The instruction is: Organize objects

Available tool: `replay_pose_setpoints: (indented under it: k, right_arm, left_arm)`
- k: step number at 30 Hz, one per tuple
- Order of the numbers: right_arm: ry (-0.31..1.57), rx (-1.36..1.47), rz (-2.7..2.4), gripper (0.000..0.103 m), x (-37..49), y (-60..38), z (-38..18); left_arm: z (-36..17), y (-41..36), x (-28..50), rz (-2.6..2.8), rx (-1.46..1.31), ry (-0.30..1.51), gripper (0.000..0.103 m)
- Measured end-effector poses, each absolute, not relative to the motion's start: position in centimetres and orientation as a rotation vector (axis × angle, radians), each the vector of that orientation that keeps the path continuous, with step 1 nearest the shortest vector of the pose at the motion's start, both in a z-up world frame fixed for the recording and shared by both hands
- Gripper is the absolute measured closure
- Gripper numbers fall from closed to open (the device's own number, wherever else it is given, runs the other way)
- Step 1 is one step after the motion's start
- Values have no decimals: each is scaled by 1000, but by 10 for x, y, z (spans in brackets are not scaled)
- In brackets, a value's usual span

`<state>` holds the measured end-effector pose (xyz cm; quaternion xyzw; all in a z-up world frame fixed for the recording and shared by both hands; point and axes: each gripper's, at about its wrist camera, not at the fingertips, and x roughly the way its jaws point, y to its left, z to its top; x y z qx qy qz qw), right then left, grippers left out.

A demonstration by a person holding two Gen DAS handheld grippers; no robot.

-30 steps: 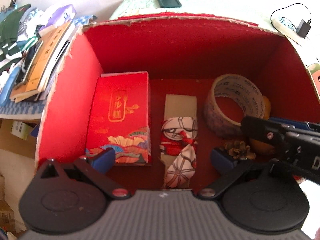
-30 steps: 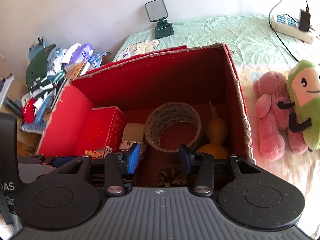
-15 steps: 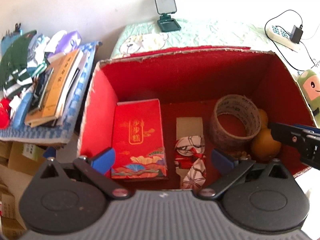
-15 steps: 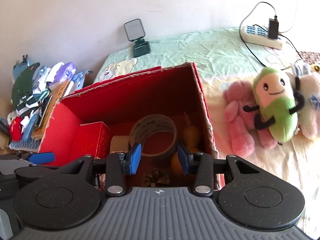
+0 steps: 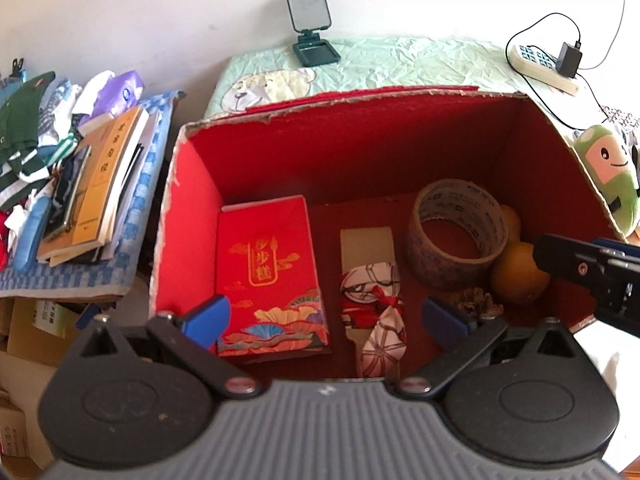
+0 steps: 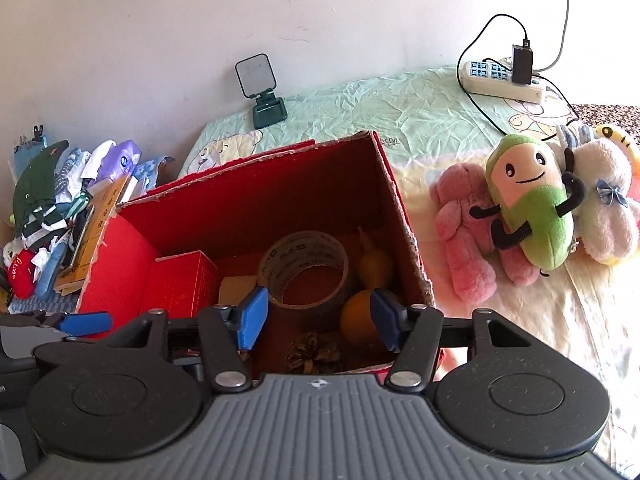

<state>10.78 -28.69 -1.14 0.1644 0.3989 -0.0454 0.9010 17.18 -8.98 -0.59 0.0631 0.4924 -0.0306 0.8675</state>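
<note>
An open red cardboard box [image 5: 400, 140] [image 6: 132, 240] stands on the bed. Inside lie a red gift box [image 5: 268, 268] [image 6: 180, 288], a card with a patterned bow [image 5: 376, 292], a tape roll [image 5: 456, 232] [image 6: 304, 264], a yellow gourd [image 5: 516, 272] [image 6: 360, 316] and a pine cone [image 5: 476, 304] [image 6: 312, 354]. My left gripper [image 5: 326, 318] hovers open above the box's near side with nothing between its fingers. My right gripper [image 6: 316, 320] is over the box's right part; its jaws are opening and hold nothing.
Plush toys lie right of the box: pink [image 6: 464, 236], green [image 6: 528, 204] [image 5: 608, 172] and white [image 6: 604, 208]. A power strip [image 6: 504, 80] [image 5: 544, 64] with cables and a green phone stand [image 5: 310, 28] [image 6: 262, 92] sit at the back. Books and clothes [image 5: 80, 168] pile up at the left.
Both grippers have drawn up and back from the box, so more of the bed and toys shows. The right gripper's fingers have spread wider.
</note>
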Motion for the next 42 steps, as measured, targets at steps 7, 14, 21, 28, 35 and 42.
replay_pose_setpoints:
  k: [7,14,21,28,35,42]
  right_arm:
    - [826,349,-89,43,104,-283,-14]
    - [838,370,-89,44,103,-286,-19]
    - [842,362,-76,44,103,-287,-20]
    - [845,364,-76,44,104,-288,-21]
    - [813,336,-86,44,102,-287,-9]
    - [763,310,-122,44,88,-286,8]
  left_arm:
    - [-11,-91,170,-79,121,1041,2]
    - [-13,-93,170,-81,128,1033,2]
    - [-19,-89,173,-103,91,1047,0]
    - [-20,-90,179,-111,100,1082,1]
    - [2,-89,176,-67,119,980,1]
    - [29,-89,164,-75,126,925,1]
